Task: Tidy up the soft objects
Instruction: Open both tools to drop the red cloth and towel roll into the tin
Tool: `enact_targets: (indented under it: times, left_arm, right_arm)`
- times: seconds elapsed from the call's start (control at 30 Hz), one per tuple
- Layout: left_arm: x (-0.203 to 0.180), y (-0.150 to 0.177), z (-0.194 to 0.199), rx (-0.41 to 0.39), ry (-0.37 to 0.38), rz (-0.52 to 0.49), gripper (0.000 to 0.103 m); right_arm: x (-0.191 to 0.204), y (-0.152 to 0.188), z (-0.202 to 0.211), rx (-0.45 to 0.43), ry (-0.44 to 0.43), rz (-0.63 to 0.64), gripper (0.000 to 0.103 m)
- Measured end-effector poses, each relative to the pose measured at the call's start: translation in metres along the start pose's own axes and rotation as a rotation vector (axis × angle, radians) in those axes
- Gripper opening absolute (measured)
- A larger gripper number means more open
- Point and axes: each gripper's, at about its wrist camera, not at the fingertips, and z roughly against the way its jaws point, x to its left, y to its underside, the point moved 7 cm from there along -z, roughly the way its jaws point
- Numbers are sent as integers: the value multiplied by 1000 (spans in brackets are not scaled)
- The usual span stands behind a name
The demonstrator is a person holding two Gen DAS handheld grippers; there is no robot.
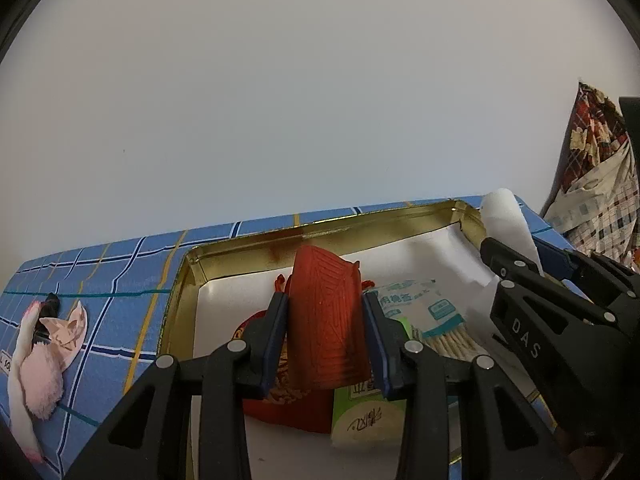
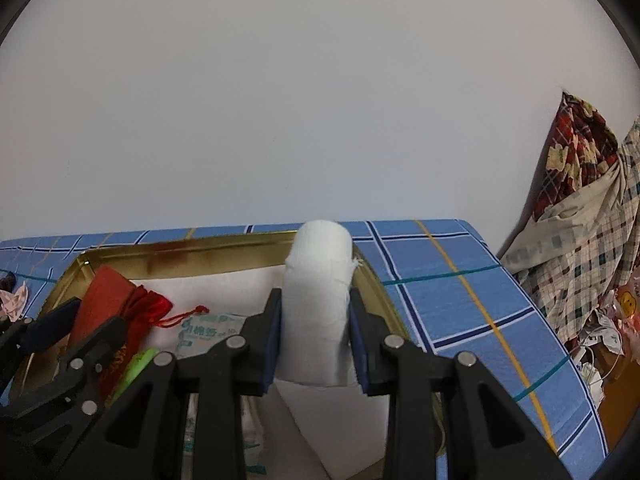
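left gripper (image 1: 325,322) clenched on a red ribbed pad (image 1: 326,320), held upright over the gold tin (image 1: 240,246). right gripper (image 2: 316,320) clamped on a white gauze roll (image 2: 318,304), upright above the tin's right wall. under them in the tin: red drawstring pouch (image 2: 146,304), cotton swab packet (image 1: 424,312), green box (image 1: 360,416). outside, left on the blue checked bench (image 1: 120,280), a pink fluffy toy (image 1: 44,360).

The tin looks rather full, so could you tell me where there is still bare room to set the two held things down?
Inside the tin, the white lining is bare along the far wall, behind the red pouch and the cotton swab packet. The near middle is crowded, with the green box there too. Outside, the blue checked cloth right of the tin is free; left of it lies a pink toy.
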Motion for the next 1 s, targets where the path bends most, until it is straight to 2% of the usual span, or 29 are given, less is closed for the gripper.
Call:
enact_targets:
  times: [0.33,0.4,0.43,0.47,0.5,0.6,0.67,0.73,0.83,1.0]
  left_arm:
    - [6,4,-15,51,-22,36,40]
    - [8,5,-16,50,-27,42,43]
    - [8,4,-14,41,-25,43,48]
    - [8,3,-13,32,-26,43,59]
    - [10,2,-9,15,-53,43,66]
    - [20,-2,3,-52,-118,43,79]
    - [26,-3,10,-84,-146,55,83]
    - [30,-4,18,-109,-136,70,84]
    - [37,-4,27,-138,-155,62,84]
    - [55,-5,35,-169,-189,70,84]
  right_arm:
    - [7,1,-2,16,-10,27,32]
    - [9,1,-1,19,-22,30,32]
    - [10,1,-1,18,-22,32,35]
    - [11,1,0,15,-22,33,45]
    - [11,1,2,5,-15,35,48]
    - [6,-1,7,-23,0,15,64]
    - [2,-4,9,-39,4,0,77]
    - [3,-6,12,-57,5,2,81]
    - [4,-9,17,-90,23,20,87]
    - [3,-11,21,-118,27,12,90]
